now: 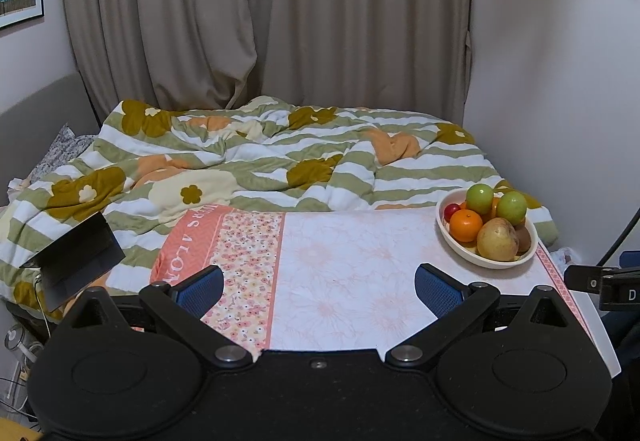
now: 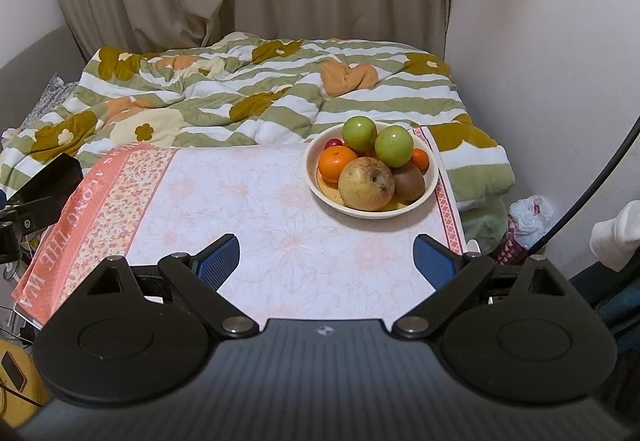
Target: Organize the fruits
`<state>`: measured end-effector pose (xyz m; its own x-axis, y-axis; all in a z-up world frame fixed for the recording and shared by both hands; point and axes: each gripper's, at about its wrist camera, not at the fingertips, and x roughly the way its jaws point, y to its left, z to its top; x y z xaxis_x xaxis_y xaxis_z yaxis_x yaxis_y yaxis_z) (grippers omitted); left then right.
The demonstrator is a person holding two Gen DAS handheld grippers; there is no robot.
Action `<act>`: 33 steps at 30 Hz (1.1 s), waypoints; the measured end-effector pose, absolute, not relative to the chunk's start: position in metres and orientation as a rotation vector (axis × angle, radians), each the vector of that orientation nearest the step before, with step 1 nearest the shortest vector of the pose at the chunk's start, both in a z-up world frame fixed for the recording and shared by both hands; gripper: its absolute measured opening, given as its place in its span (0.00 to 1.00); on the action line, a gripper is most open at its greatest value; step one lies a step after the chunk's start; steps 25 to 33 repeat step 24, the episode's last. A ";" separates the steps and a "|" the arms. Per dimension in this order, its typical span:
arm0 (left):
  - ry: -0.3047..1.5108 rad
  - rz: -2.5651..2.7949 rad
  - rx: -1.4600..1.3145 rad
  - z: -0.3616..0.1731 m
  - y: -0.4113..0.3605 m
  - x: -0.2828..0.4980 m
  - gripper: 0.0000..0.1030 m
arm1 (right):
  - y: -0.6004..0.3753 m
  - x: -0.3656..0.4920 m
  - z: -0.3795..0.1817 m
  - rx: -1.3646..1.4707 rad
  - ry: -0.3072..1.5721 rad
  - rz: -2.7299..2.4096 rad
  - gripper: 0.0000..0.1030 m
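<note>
A cream bowl (image 1: 456,241) (image 2: 430,183) stands at the far right of the table. It holds two green apples (image 2: 359,132) (image 1: 479,198), an orange (image 2: 337,163) (image 1: 465,225), a yellow-brown apple (image 2: 365,183) (image 1: 497,239), a kiwi (image 2: 409,181), a small red fruit (image 2: 332,142) and more. My left gripper (image 1: 319,289) is open and empty over the near table edge, left of the bowl. My right gripper (image 2: 327,259) is open and empty, a little short of the bowl.
The table carries a pink floral cloth (image 2: 224,201) (image 1: 340,261). Behind it lies a bed with a striped flowered duvet (image 1: 248,157). A black stand (image 1: 76,261) is at the table's left. A wall is on the right, with bags (image 2: 528,221) below.
</note>
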<state>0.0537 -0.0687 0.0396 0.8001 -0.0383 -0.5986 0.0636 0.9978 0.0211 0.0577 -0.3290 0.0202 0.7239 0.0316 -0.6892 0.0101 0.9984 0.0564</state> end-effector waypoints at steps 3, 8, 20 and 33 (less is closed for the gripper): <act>0.640 -0.058 0.037 0.040 -0.069 0.053 1.00 | -0.329 0.058 0.020 0.059 0.761 0.012 1.00; 0.633 -0.065 0.022 0.042 -0.070 0.048 1.00 | -0.328 0.057 0.020 0.055 0.757 0.013 1.00; 0.625 -0.053 -0.001 0.043 -0.059 0.047 1.00 | -0.322 0.052 0.021 0.055 0.750 0.012 1.00; 0.623 -0.053 -0.002 0.043 -0.058 0.048 1.00 | -0.321 0.052 0.022 0.056 0.751 0.011 1.00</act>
